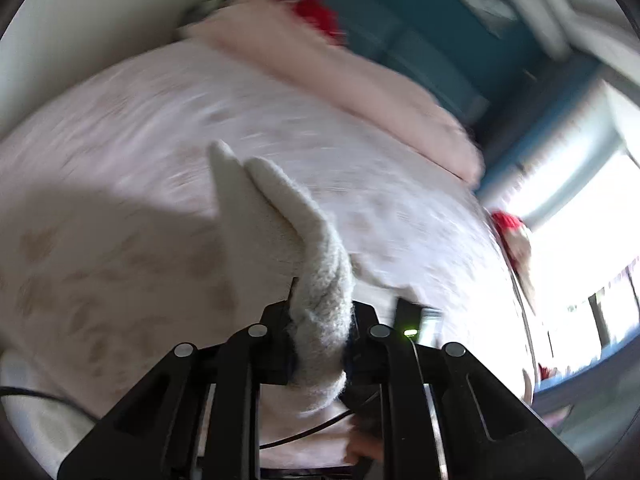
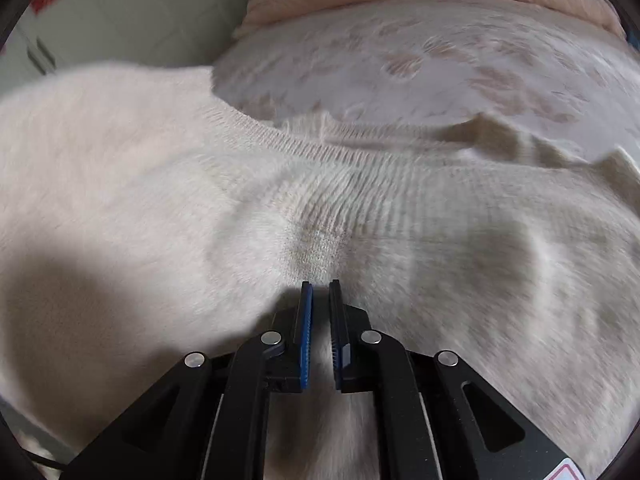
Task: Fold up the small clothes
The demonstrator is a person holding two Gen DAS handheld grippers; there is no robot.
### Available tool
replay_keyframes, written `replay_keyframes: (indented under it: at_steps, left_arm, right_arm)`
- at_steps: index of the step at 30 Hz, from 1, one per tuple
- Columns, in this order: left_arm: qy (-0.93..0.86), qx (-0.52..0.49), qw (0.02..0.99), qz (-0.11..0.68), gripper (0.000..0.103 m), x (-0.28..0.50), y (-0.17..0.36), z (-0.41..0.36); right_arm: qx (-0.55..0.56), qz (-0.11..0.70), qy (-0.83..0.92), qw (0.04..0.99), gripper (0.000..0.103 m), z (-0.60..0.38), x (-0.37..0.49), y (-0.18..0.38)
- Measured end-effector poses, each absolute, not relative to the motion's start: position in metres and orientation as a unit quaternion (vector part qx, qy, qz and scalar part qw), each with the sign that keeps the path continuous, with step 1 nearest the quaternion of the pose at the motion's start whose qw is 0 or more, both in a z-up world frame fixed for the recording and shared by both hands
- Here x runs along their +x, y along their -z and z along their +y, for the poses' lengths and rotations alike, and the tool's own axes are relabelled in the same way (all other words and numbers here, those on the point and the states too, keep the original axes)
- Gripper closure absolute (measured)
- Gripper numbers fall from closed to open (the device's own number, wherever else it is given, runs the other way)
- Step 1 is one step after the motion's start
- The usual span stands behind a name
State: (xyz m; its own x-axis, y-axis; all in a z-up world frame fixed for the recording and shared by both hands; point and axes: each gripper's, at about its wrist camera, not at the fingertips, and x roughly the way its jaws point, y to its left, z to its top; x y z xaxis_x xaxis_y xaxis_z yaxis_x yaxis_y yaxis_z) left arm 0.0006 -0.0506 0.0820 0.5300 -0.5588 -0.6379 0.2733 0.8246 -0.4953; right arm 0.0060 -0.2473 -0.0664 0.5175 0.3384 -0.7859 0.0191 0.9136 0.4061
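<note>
Our left gripper [image 1: 320, 320] clamps the fuzzy cream knit garment [image 1: 280, 216], hiding its pads; our right gripper [image 2: 320, 300] stands slightly apart over the blurred knit.

Cream knit [image 1: 320, 280] hides the left tongs' [image 1: 320, 308] tips; the floral bedspread [image 1: 160, 120] is motion-blurred.

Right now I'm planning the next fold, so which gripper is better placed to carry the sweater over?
Left. The left gripper is already clamped on a bunched edge of the cream sweater, lifted above the bedspread. The right gripper holds nothing, its jaws slightly apart over the knit.
</note>
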Motion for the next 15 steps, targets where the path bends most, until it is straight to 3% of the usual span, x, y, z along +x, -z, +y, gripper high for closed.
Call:
replay_keyframes:
  at_steps: [2,5,10,11,13,15]
  left_arm:
    - [0.279,-0.137,0.857,0.412,0.088,-0.011,-0.096,-0.091]
    - [0.339,-0.082,0.837,0.423,0.088,-0.034,-0.095,-0.167]
    - [0.348,-0.012,0.803,0.484,0.081,-0.057,-0.022,-0.247]
    - [0.345,-0.014,0.794,0.500,0.077,-0.060,-0.007,-0.252]
    - [0.333,-0.024,0.792,0.511,0.060,-0.068,0.006,-0.247]
    - [0.324,-0.031,0.810,0.488,0.044,-0.078,0.002,-0.225]
  right_arm:
    - [0.222,0.454,-0.096,0.857,0.093,-0.276,-0.017,0.047]
    - [0.241,0.420,-0.061,0.873,0.083,-0.333,-0.068,0.022]
    - [0.240,0.421,0.052,0.873,0.072,-0.422,-0.158,0.016]
    - [0.239,0.424,0.068,0.871,0.072,-0.431,-0.171,0.017]
    - [0.246,0.422,0.084,0.868,0.069,-0.445,-0.197,0.016]
    - [0.248,0.418,0.080,0.870,0.058,-0.448,-0.210,0.013]
